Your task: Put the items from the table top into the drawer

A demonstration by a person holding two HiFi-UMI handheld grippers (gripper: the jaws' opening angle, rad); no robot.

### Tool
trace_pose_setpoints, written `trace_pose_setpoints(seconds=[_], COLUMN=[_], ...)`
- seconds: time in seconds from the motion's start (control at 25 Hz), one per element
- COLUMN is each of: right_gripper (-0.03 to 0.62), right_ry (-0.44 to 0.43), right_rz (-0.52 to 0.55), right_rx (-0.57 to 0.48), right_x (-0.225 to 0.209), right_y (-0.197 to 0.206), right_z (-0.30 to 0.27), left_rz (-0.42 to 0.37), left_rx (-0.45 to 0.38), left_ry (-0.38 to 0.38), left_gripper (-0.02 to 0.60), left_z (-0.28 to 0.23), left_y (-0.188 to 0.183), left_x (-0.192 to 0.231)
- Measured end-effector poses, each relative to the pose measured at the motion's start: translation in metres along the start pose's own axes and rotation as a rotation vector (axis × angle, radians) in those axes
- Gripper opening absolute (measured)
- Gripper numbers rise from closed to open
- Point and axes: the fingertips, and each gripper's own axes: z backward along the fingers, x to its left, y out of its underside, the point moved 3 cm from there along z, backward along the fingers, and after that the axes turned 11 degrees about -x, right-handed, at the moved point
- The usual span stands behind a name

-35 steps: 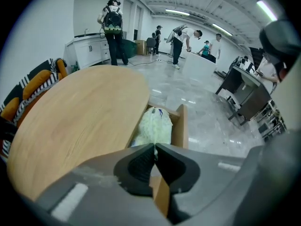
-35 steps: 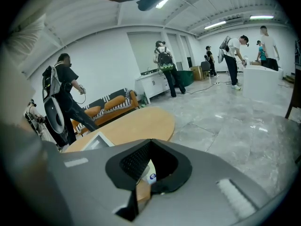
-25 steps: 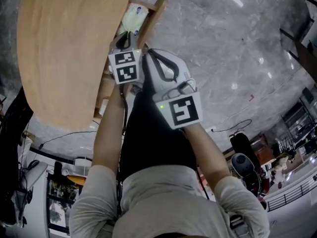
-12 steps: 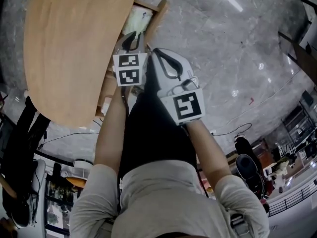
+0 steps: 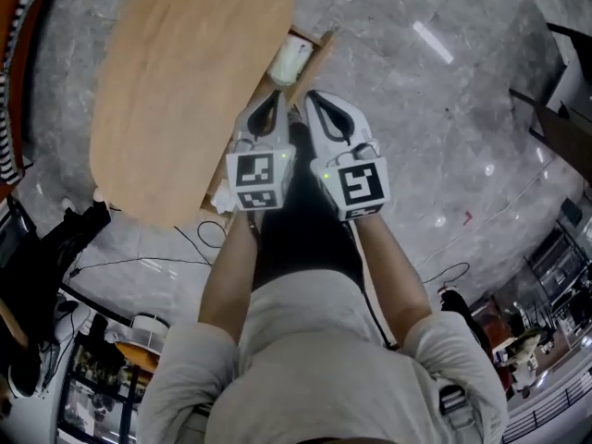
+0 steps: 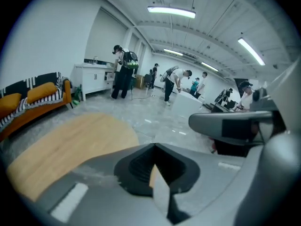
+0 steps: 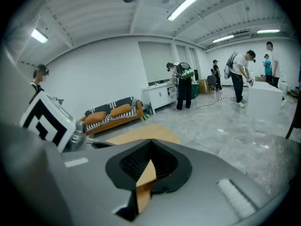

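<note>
Left claw and right claw sit closed, empty — the pale packet at twelve o'clock looks light, squashy; pinch its middle.

No words, numbers or brand names can be read in any view; the only signs are black-and-white square markers, coded patterns rather than letters; two show on the cube of the left gripper, one on the cube of the right gripper; the right gripper view shows one more on the left gripper's cube.
</note>
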Motion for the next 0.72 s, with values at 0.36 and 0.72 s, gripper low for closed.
trace_pose_setpoints(seconds=[0.36,0.72], right_gripper=[0.008,0.008], right_ry=[-0.056,-0.032], right_rz=[0.112,0.325], right_rx=[-0.099,-0.293], right_x=[0.086,0.202], right_y=[-0.093,-0.18], right_z=[0.051,0.138], left_rz=[0.01,-0.075], left_rx=[-0.182,-0.431], left_ry=[-0.088,-0.046], left_gripper=[0.02,0.02], left_z=[0.14,0.282], left_y=[-0.094,-0.167], left_x=[-0.004,-0.03])
